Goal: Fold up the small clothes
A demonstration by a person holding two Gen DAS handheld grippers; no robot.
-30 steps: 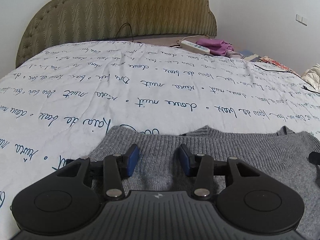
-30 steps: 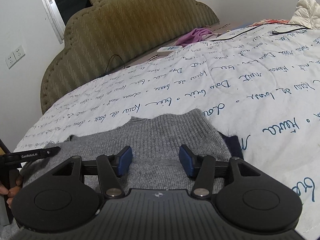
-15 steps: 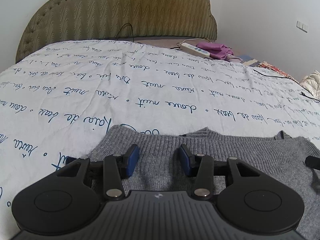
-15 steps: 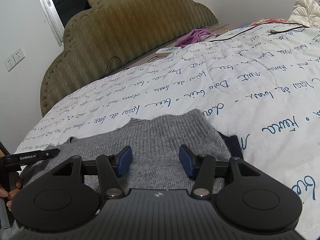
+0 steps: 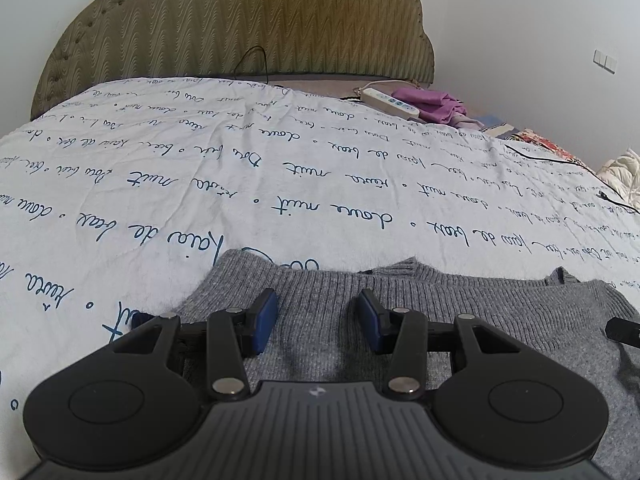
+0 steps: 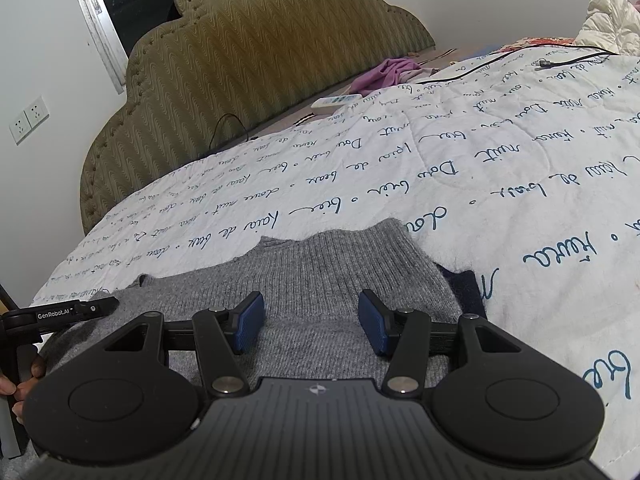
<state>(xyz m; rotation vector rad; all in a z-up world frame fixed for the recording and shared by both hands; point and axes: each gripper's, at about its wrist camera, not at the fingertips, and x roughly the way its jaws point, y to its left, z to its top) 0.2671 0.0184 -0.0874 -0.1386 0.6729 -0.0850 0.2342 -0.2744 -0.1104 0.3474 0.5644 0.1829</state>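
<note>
A grey knit sweater lay flat on the script-printed quilt, its near part hidden behind both tools. The left gripper and right gripper hung over it, jaws parted, grasping nothing.

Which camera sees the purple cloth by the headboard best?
The left wrist view: the purple cloth lies unblocked beside the white power strip. The right wrist view shows it too, at a slant, no clearer.
</note>
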